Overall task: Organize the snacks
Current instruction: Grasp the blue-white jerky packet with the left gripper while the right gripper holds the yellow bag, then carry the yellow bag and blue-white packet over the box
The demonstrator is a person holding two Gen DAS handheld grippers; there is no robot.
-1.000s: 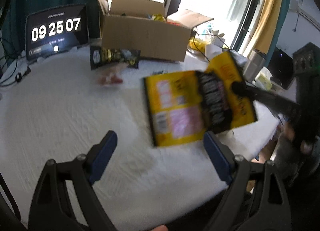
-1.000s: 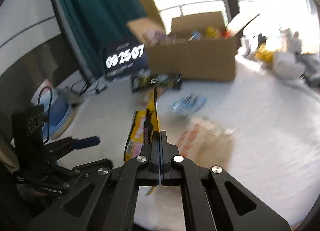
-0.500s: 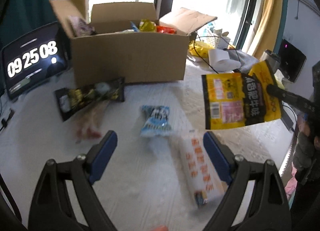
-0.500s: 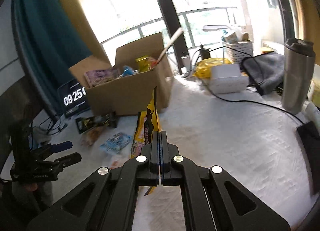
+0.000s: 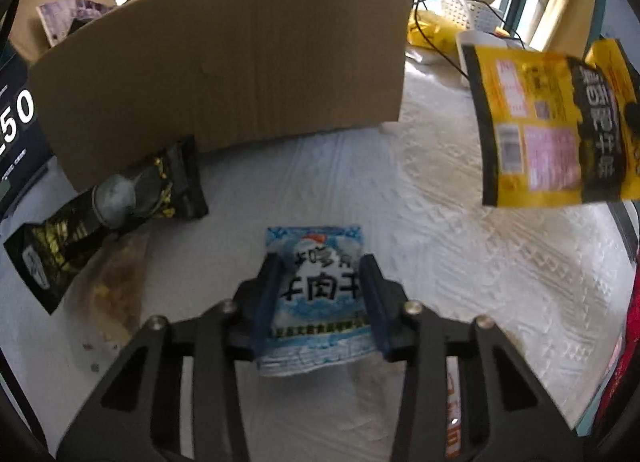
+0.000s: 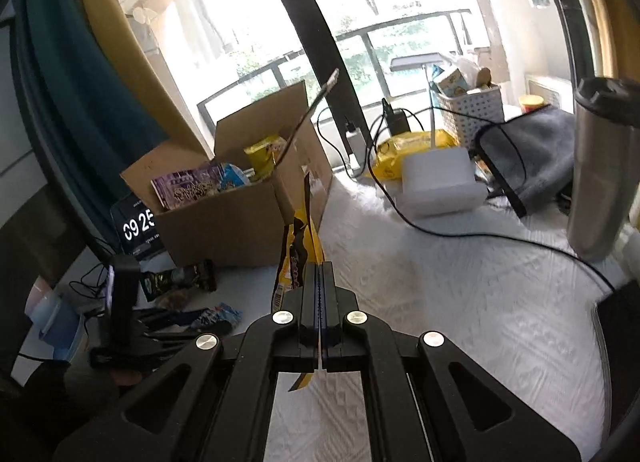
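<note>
A blue and white snack packet (image 5: pixel 316 262) lies on the white tablecloth (image 5: pixel 460 262) in front of the open cardboard box (image 5: pixel 224 61). My left gripper (image 5: pixel 320 282) points down at it, jaws closing, and both blue pads press on the packet's sides, which bulges below them. My right gripper (image 6: pixel 319 274) is shut on a yellow and black snack packet (image 6: pixel 300 246), held in the air edge-on to its own camera. In the left wrist view the same yellow packet (image 5: pixel 552 125) hangs at the upper right. The box (image 6: pixel 228 221) holds several snack packets.
A black packet (image 5: pixel 112 197) and a clear brownish packet (image 5: pixel 116 282) lie left of the blue one. An orange and white packet (image 5: pixel 452 414) lies at the lower right. A clock display (image 6: pixel 138 225) stands beside the box. A steel flask (image 6: pixel 600 173), white case (image 6: pixel 436 181) and cables crowd the right.
My left gripper has moved toward the box, come down over the blue packet and narrowed onto it. My right gripper carried the yellow packet rightward, nearer the box's corner, staying shut.
</note>
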